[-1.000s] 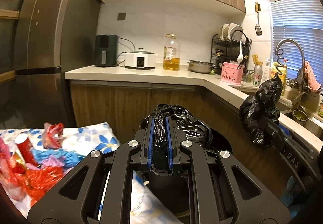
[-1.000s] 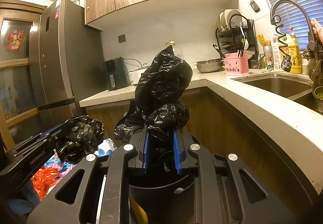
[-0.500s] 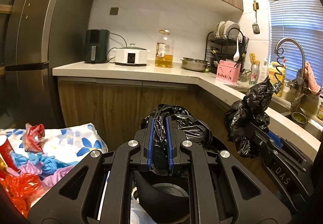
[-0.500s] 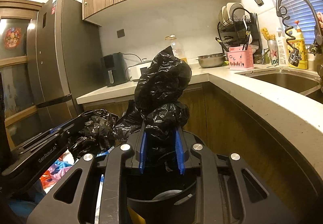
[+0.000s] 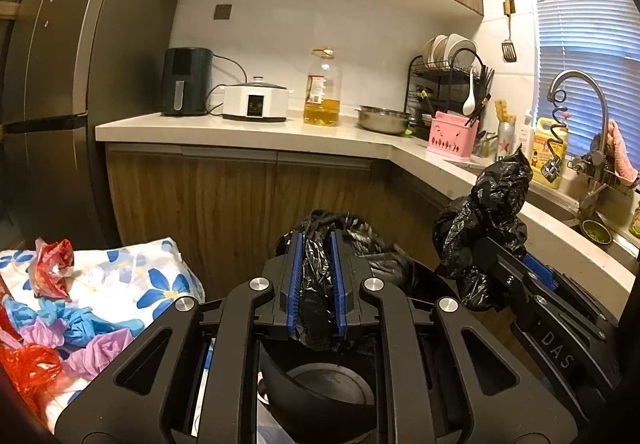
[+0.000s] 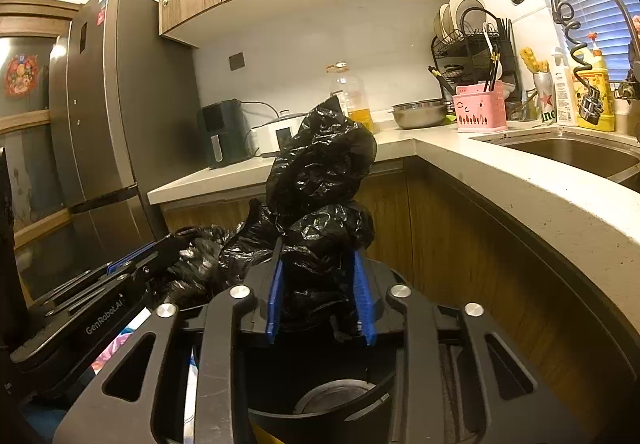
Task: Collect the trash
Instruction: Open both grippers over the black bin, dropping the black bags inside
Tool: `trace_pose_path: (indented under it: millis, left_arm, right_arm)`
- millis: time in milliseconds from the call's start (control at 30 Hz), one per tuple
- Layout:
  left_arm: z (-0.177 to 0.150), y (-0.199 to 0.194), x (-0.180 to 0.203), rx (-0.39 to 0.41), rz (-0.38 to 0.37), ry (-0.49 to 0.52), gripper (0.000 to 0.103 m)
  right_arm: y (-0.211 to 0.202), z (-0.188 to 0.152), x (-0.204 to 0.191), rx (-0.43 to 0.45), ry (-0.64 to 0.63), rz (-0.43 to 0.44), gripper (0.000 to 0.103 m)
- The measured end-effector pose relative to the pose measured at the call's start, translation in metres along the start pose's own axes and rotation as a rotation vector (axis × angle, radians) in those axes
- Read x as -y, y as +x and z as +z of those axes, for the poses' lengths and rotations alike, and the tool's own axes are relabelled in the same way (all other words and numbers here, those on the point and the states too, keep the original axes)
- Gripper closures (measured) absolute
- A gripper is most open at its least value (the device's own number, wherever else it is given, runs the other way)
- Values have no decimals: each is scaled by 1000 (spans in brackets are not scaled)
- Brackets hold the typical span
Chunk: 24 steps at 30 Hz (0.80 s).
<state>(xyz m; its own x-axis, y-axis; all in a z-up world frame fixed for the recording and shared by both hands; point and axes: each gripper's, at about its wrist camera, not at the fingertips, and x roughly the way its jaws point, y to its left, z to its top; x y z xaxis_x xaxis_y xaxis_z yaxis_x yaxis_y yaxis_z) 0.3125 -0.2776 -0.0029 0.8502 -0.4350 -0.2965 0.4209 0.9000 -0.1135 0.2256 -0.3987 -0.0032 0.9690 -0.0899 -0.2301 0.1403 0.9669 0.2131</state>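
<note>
A black trash bag (image 5: 316, 276) is bunched between both grippers above a black bin (image 5: 332, 400). My left gripper (image 5: 316, 244) is shut on one part of the bag. My right gripper (image 6: 318, 264) is shut on another part, which sticks up as a crumpled wad (image 6: 320, 167). The right gripper also shows at the right of the left wrist view (image 5: 500, 256), and the left gripper at the left of the right wrist view (image 6: 168, 252). The bin also shows in the right wrist view (image 6: 320, 408). Red, blue and purple plastic trash (image 5: 48, 324) lies on a flowered cloth (image 5: 132, 276) at the left.
An L-shaped kitchen counter (image 5: 256, 127) runs behind with an air fryer (image 5: 186, 81), cooker (image 5: 256, 101), oil bottle (image 5: 323, 87), steel bowl (image 5: 382, 119), dish rack (image 5: 448, 83) and pink caddy (image 5: 452, 135). The sink and faucet (image 5: 580, 115) are at right, a fridge (image 5: 52, 83) at left.
Both grippers have come closer together over the bin, still holding the bag. The left wrist view has shifted right, so less of the cloth and trash shows.
</note>
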Motion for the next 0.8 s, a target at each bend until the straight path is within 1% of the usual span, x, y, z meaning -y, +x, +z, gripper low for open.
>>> trace_pose_path:
  millis: [67, 133, 200, 267, 333, 400, 467, 700, 767, 800]
  left_arm:
    - [0, 3, -2, -6, -3, -7, 86]
    - [0, 4, -4, -11, -4, -18, 79]
    - [-1, 4, -8, -8, -3, -33, 59]
    - [-1, 2, -13, -1, 5, -53, 50]
    - [-1, -1, -18, 3, 15, -64, 45]
    - [-1, -6, -23, 9, 38, -79, 33]
    - [-3, -12, -30, 14, 62, -95, 26]
    - [-15, -38, -42, 15, 142, -87, 12]
    - [-19, -48, -47, 21, 162, -90, 9]
    - [-21, -54, -50, 23, 169, -92, 8]
  right_arm:
    - [2, 1, 1, -2, 2, -1, 68]
    - [3, 1, 1, -1, 3, -1, 67]
    - [4, 2, 3, -4, 9, -4, 66]
    - [5, 2, 4, -3, 11, -3, 58]
    - [5, 1, 4, 0, 8, -4, 56]
    - [6, 1, 4, -5, 8, -6, 55]
    - [4, 0, 4, -7, 13, -7, 52]
    - [-11, -4, -3, -3, 6, -5, 40]
    - [-18, -5, -6, 4, 1, -4, 34]
    - [-20, -6, -7, 6, 1, -1, 33]
